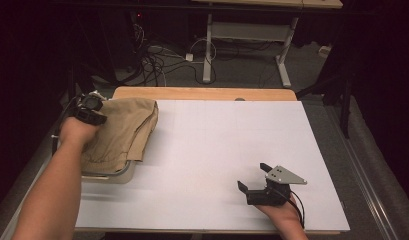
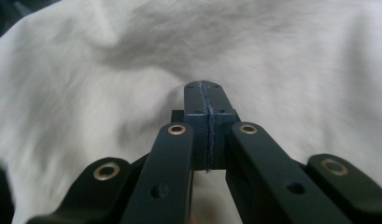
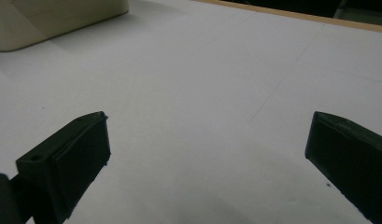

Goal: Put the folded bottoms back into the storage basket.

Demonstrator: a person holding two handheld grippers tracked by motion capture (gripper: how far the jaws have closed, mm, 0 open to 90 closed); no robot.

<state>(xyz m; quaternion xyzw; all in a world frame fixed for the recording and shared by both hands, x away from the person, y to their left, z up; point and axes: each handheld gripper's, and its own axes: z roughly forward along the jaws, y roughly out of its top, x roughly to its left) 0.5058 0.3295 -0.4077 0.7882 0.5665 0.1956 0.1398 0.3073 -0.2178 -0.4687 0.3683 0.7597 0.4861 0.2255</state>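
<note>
Left hand-held gripper [image 1: 94, 111] clamped shut against the tan cloth [image 1: 123, 131] to drag it, right hand-held gripper [image 1: 255, 178] parked wide open, ready to help.

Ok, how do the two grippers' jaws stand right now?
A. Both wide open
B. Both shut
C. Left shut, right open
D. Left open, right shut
C: in the left gripper view the left gripper has its jaws pressed together against the cloth, while the right gripper shows its jaws wide apart over the bare table.
</note>
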